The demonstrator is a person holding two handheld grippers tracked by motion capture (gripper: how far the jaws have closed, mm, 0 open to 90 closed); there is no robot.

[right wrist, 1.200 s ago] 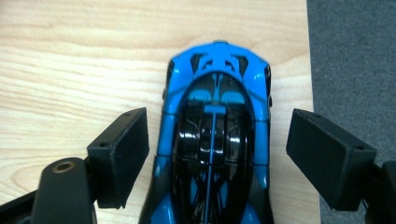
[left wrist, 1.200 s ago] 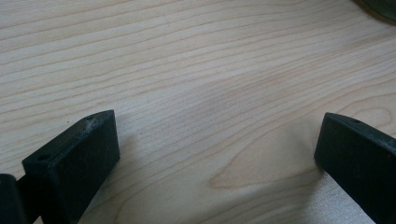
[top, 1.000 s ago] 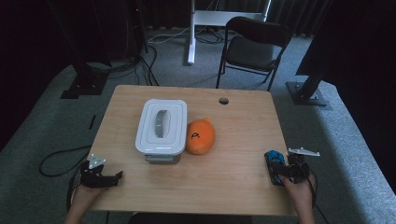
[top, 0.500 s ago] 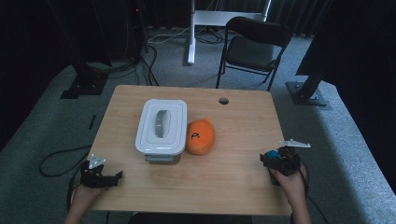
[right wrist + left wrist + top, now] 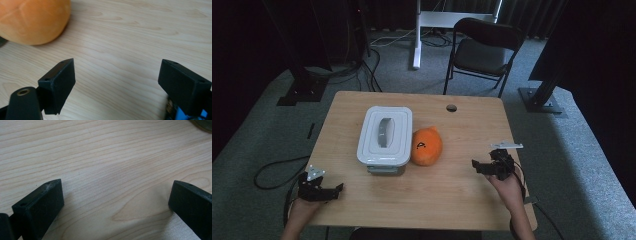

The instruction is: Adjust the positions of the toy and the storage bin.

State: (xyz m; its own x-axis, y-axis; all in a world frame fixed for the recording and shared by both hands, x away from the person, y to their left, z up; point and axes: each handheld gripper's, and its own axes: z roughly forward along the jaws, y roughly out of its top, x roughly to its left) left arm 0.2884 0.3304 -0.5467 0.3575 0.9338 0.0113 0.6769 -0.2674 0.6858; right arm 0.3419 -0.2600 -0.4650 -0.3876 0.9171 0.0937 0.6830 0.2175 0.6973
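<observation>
Approach phase. I have the right claw (image 5: 476, 165) low over the desk (image 5: 462, 195), turned toward the orange plush toy (image 5: 427, 146), which lies on the desk against the right side of the white lidded box (image 5: 384, 135). I judge the reach for the toy to be the step in hand; no grasp has begun.

Right claw: released, jaws spread wide with bare wood between them, holding nothing. In the right gripper view the toy (image 5: 33, 20) sits ahead and off to one side, well clear of both jaws.

Left claw (image 5: 337, 187): also released and empty, resting low near the desk's near left corner, well apart from the box. In the left gripper view its jaws stand wide over plain wood grain.

Next move, as I judge it: carry the right claw forward and swing it to centre the toy between the jaws, then close gently, since the soft body will likely give under the pinch.
</observation>
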